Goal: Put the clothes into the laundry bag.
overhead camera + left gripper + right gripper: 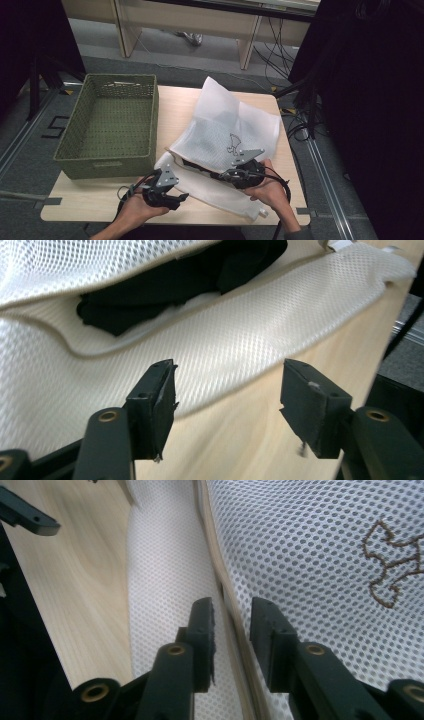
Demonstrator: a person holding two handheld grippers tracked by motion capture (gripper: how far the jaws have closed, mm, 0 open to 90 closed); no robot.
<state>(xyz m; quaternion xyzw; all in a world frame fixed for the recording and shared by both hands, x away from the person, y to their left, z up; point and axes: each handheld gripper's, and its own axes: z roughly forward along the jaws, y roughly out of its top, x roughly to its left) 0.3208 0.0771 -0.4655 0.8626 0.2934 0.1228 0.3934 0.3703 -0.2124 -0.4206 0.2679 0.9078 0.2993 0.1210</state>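
A white mesh laundry bag (225, 130) lies on the wooden table (85, 197), its mouth toward me. A black garment (165, 285) sits inside that mouth, under the upper layer. The bag bears a brown stitched figure (390, 560). My left gripper (182, 197) hovers just off the bag's lower flap (240, 335); its jaws stand wide open (227, 390) with nothing between them. My right gripper (216, 175) is at the bag's opening. Its jaws (231, 610) are a little apart, and the bag's seamed rim (220, 575) runs through the gap.
A green woven basket (154, 120) stands on the table's left half, close to the bag. The table's right edge (295, 165) drops to a floor with cables. Bare wood lies along the front edge near my left hand.
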